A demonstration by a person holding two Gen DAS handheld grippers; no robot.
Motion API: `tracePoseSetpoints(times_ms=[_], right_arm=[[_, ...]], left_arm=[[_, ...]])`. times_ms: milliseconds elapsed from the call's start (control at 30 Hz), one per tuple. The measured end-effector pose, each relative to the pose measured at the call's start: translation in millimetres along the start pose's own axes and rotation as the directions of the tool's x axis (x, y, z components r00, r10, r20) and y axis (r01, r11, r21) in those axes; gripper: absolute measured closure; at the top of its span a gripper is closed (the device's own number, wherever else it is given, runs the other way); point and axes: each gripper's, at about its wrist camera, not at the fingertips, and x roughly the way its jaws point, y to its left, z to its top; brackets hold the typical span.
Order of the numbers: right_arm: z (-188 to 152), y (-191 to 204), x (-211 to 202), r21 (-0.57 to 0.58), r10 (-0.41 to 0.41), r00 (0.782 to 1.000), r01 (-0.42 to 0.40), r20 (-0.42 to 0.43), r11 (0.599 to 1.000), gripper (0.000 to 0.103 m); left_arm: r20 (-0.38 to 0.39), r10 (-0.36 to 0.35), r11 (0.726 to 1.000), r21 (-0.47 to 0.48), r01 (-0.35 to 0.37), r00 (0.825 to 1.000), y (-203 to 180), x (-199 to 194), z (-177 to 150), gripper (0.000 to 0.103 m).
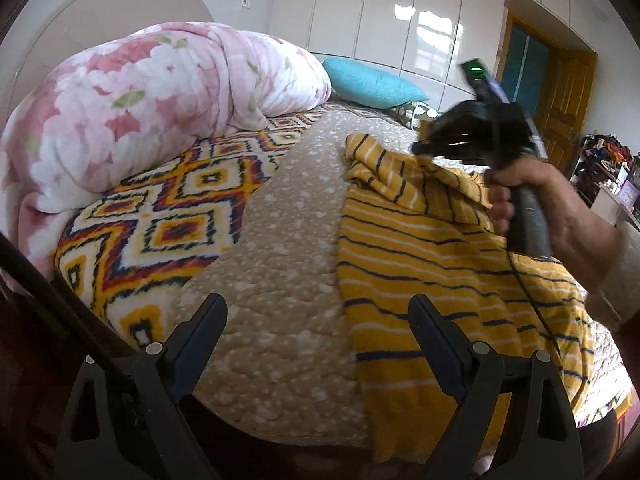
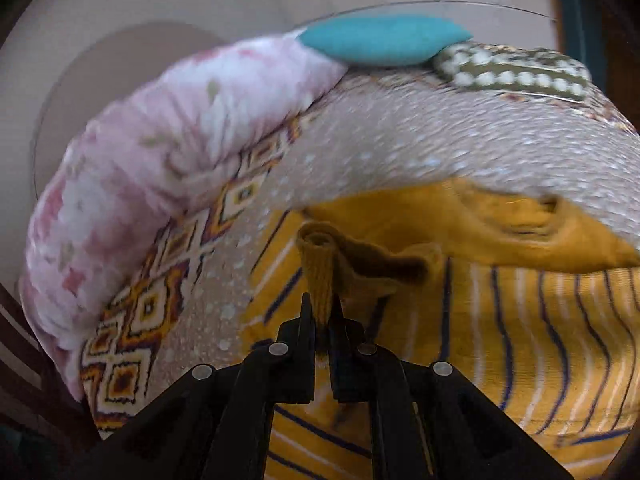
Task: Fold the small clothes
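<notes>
Shirt lies spread on the bed; I'm mid-fold. My right gripper pinches its ribbed cuff tight. My left gripper hangs wide, empty. Next: lay the cuff across, flat.

A soft mustard-yellow knit garment with thin navy and white stripes lies on a beige, pebbly-textured quilted bedspread. Beside it are a fluffy pink floral fleece blanket, glossy white cupboard doors and matt black plastic gripper fingers.
</notes>
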Motion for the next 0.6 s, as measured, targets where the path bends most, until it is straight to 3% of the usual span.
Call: tracePoseSetpoints(times_ms=[167, 233, 267, 333, 400, 500, 600], right_arm=[[-4.0, 26.7, 40.9, -0.071, -0.001, 0.997, -0.005, -0.081, 0.997, 0.092], [-6.1, 40.4, 45.1, -0.111, 0.017, 0.995, -0.028, -0.101, 0.993, 0.081], [-5.9, 46.0, 41.9, -0.111, 0.068, 0.992, -0.080, -0.108, 0.991, 0.075], [-4.8, 51.3, 25.8, -0.104, 0.172, 0.980, -0.183, -0.102, 0.978, 0.075], [-5.3, 53.9, 0.6, -0.124, 0.200, 0.977, -0.207, -0.067, 0.970, 0.071], [-15.3, 33.8, -40.7, -0.118, 0.165, 0.986, -0.167, -0.027, 0.979, 0.065], [-41.4, -11.6, -91.2, -0.088, 0.085, 0.996, -0.085, -0.011, 0.992, 0.063]], left_arm=[[-0.003, 0.003, 1.000, -0.013, -0.003, 1.000, 9.5, 1.9, -1.9, 0.012], [-0.005, 0.000, 1.000, -0.025, 0.000, 1.000, 12.9, 0.8, -1.6, 0.012], [-0.005, -0.002, 1.000, -0.028, 0.002, 1.000, 13.6, 0.2, -1.0, 0.012], [-0.006, -0.005, 0.999, -0.035, 0.005, 1.000, 15.8, -2.3, 0.0, 0.012], [-0.005, -0.001, 0.999, -0.038, 0.001, 1.000, 17.5, -5.1, 1.1, 0.012], [-0.004, -0.006, 0.999, -0.037, 0.006, 1.000, 18.6, -8.6, 3.5, 0.012], [-0.012, -0.043, 0.998, -0.049, 0.043, 0.999, 19.8, -10.0, 6.8, 0.012]])
